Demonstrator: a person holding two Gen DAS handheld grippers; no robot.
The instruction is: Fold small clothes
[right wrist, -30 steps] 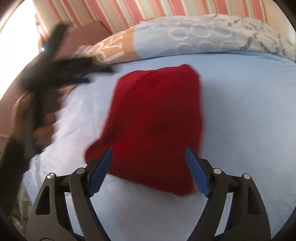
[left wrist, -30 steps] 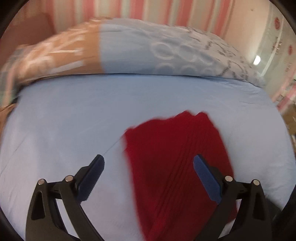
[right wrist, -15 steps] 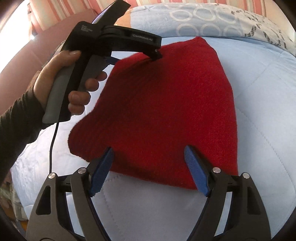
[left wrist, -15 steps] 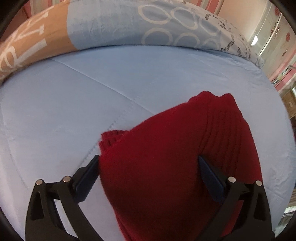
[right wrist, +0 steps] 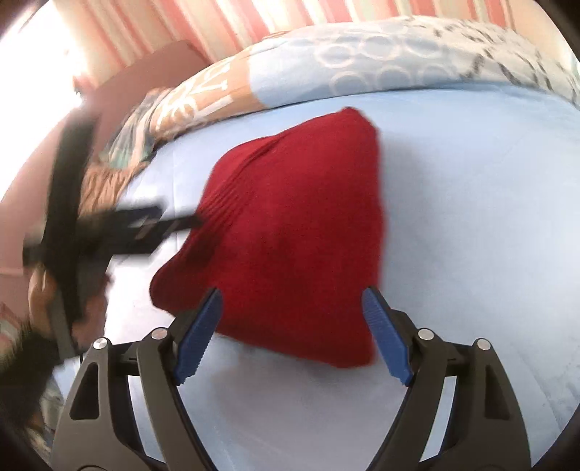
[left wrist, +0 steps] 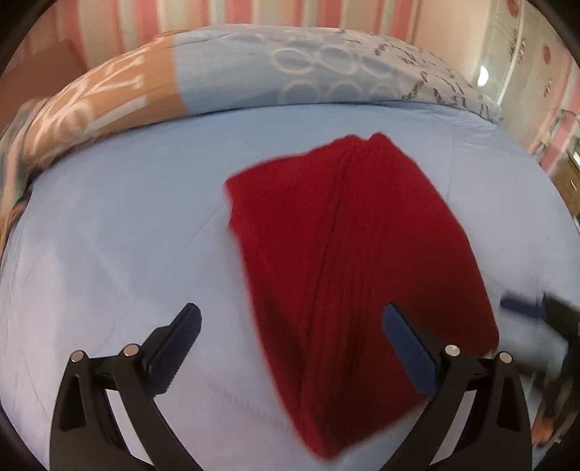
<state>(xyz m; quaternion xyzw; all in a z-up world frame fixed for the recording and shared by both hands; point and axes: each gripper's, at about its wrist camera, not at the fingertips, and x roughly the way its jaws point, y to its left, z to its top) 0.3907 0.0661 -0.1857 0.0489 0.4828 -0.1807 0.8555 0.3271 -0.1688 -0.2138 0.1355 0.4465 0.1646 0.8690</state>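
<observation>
A folded red knit garment lies flat on the light blue bed sheet. My left gripper is open above its near edge, holding nothing. My right gripper is open and empty over the garment's near edge in the right wrist view. In that view the left gripper appears blurred at the garment's left side, held by a hand. The right gripper's blue pad shows blurred at the right edge of the left wrist view.
A rolled quilt with blue, orange and ring patterns lies along the far side of the bed. A pink striped wall stands behind it. The sheet extends around the garment.
The left gripper has pulled back from the garment and now sits higher and further away. The right gripper has also drawn back a little. Both views are motion-blurred.
</observation>
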